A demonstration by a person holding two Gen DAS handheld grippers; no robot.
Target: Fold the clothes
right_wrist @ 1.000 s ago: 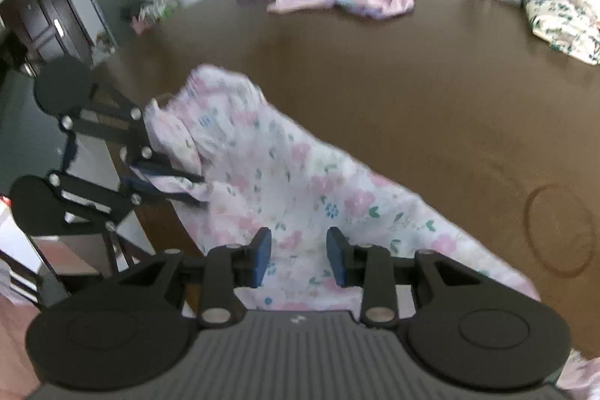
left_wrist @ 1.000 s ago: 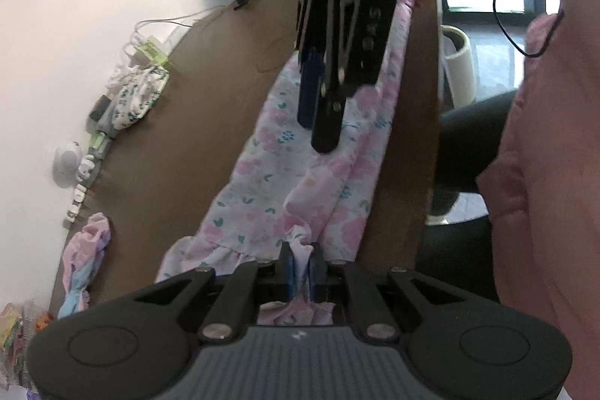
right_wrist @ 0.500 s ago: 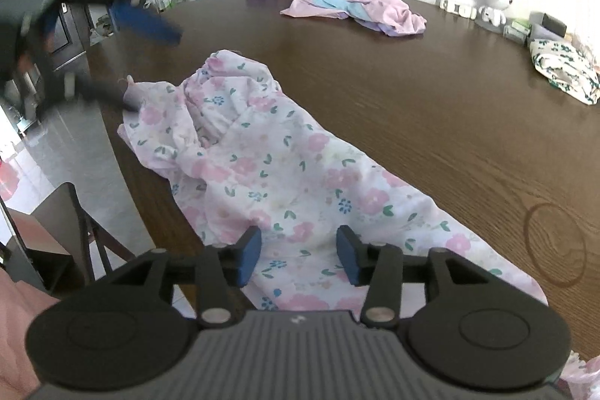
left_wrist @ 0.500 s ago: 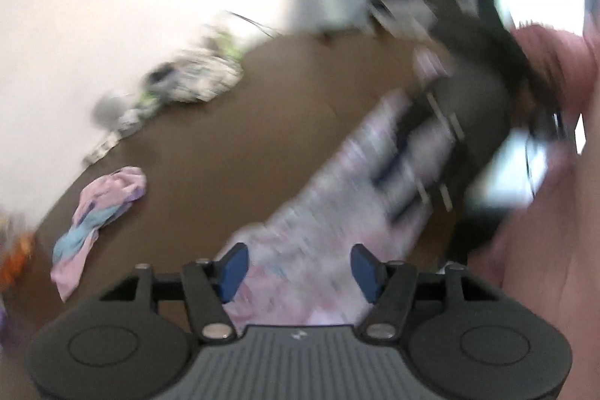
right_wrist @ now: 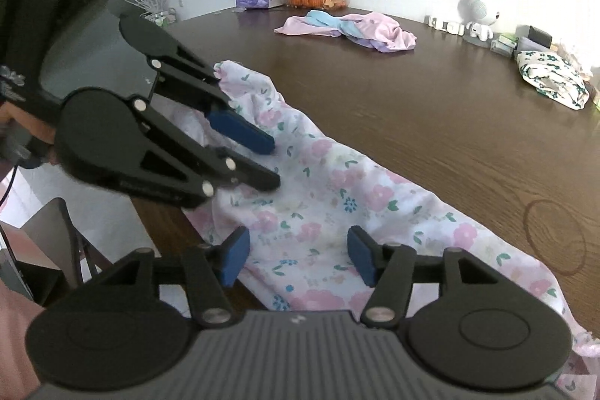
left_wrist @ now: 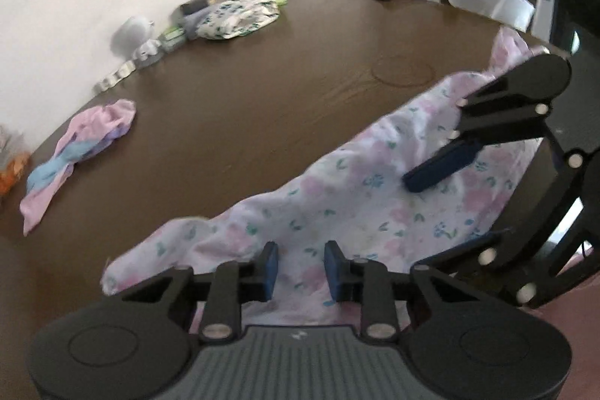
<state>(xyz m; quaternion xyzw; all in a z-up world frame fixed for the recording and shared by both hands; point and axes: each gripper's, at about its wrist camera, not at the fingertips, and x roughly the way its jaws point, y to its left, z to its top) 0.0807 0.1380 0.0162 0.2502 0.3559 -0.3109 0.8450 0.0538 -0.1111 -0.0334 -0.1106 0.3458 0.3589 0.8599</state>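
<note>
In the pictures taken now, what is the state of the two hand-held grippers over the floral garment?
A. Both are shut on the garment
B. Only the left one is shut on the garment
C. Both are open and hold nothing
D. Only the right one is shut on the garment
C. The left hand-held gripper and the right hand-held gripper each show a clear gap between their blue pads, with the floral garment lying loose on the table.

Broad bare stretch across the middle of the dark brown wooden table [right_wrist: 431, 122]. Near edge taken up by the white floral-print garment [right_wrist: 330, 197], with both open black grippers, left [left_wrist: 300, 267] and right [right_wrist: 296, 255], crowded over it. Far edge lined with the pink-and-blue crumpled cloth [right_wrist: 348, 29], green-patterned white folded cloth [right_wrist: 551, 77], white round gadget [right_wrist: 478, 15].
</note>
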